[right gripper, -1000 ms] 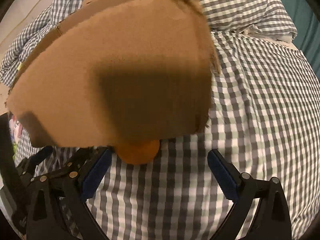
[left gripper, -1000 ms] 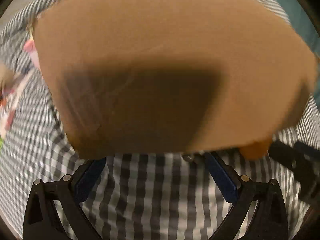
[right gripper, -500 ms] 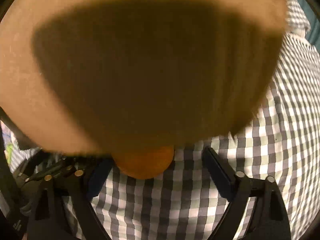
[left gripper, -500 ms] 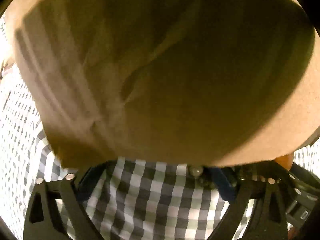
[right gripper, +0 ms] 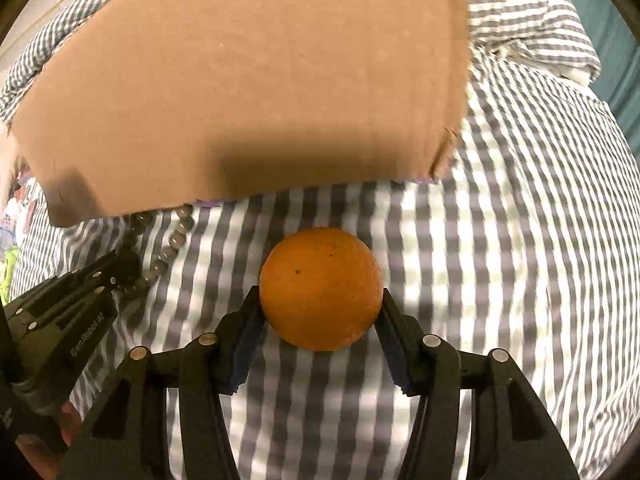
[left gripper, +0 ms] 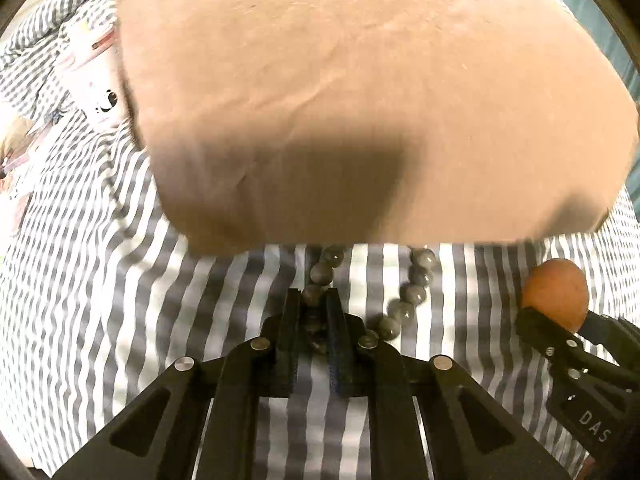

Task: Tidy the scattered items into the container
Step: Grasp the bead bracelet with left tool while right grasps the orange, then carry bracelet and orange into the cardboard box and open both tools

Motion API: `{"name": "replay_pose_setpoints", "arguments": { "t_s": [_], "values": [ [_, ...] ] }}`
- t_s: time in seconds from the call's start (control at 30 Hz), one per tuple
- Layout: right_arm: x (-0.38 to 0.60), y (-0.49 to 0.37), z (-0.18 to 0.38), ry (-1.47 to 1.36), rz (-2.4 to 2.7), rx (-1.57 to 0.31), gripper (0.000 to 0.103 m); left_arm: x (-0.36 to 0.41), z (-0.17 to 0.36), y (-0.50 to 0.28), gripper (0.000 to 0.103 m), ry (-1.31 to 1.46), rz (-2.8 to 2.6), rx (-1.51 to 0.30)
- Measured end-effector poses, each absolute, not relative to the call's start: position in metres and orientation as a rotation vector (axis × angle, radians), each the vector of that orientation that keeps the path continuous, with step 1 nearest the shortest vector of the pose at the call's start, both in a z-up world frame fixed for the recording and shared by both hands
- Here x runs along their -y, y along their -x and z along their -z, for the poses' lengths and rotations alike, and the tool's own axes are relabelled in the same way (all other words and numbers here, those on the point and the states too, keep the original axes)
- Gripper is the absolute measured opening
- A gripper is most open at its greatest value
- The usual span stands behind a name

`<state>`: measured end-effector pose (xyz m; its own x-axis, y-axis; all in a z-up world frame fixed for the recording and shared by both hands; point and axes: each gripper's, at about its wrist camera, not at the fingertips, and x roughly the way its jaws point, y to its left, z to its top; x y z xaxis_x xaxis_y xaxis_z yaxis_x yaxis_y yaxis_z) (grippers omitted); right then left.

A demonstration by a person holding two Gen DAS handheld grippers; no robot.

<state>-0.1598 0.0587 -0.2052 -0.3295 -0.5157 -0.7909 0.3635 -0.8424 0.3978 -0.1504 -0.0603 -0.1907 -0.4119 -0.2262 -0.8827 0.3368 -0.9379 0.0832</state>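
Left gripper [left gripper: 314, 300] clamps a grey bead string [left gripper: 416, 280]; right gripper [right gripper: 320, 304] grips an orange [right gripper: 320, 288]. Both sit over the checked bed sheet [right gripper: 500, 240], just before a cardboard box [right gripper: 248, 88] whose near wall blocks the view. White packet [left gripper: 94, 76] lies left of it.

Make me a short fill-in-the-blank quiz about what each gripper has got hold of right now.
1. The right gripper is shut on the ____.
2. The left gripper pinches a string of grey ____.
3. The cardboard box sits on a ____ patterned cloth.

Missing words: orange; beads; checked
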Motion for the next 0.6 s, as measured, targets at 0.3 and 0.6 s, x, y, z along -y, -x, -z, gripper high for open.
{"name": "replay_pose_setpoints", "arguments": {
  "t_s": [0.3, 0.6],
  "values": [
    [-0.104, 0.12, 0.205, -1.396, 2.185, 0.223, 0.054, 0.055, 0.175, 0.102, 0.011, -1.477, 2.378, -0.131],
    [-0.163, 0.111, 0.154, -1.318, 2.232, 0.256, 0.054, 0.045, 0.145, 0.064, 0.011, -1.427, 2.402, -0.063]
  ]
}}
